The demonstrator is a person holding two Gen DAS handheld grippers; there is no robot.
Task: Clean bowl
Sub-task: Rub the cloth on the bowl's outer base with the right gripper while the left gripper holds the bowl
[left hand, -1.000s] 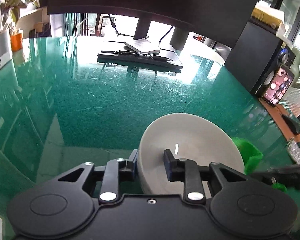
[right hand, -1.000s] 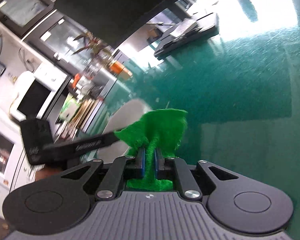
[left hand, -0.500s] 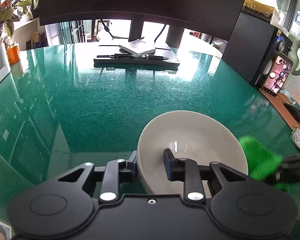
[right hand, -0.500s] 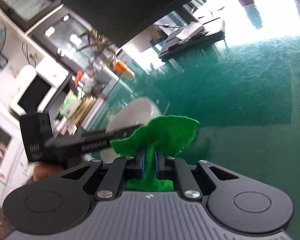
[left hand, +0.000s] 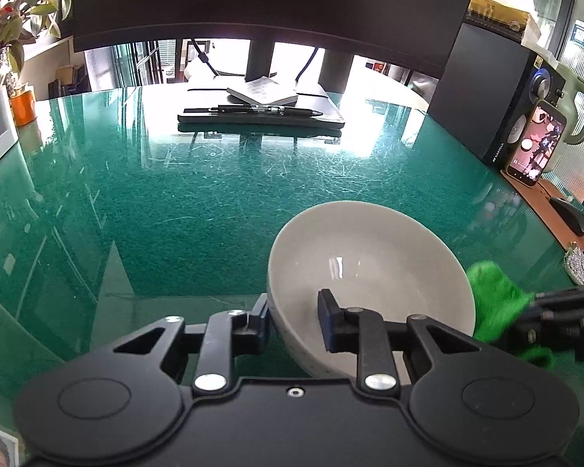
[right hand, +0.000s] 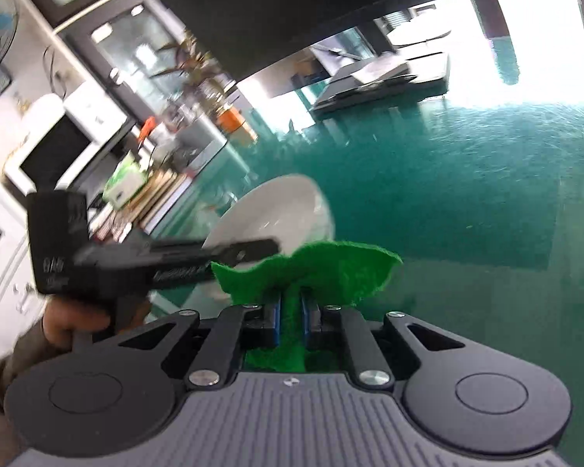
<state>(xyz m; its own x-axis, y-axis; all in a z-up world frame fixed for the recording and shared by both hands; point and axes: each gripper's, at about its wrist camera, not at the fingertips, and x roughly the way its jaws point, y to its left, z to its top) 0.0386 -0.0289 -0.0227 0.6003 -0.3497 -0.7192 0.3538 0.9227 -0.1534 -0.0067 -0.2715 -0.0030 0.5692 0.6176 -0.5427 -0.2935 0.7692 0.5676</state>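
One grey bowl [left hand: 370,268] lower right on green table [left hand: 214,194], rim clamped by left tongs [left hand: 294,317]; right tongs [right hand: 291,313] clenched on one green cloth [right hand: 311,268].

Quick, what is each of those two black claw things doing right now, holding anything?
Left tool: closed on the near rim of the pale grey ceramic bowl, one finger inside, one outside.
Right tool: closed on the bright green cloth.

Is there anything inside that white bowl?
The bowl looks empty: only light glints on its bare inside. One of the left gripper's fingers reaches over the near rim and hides a strip of the inside wall there.
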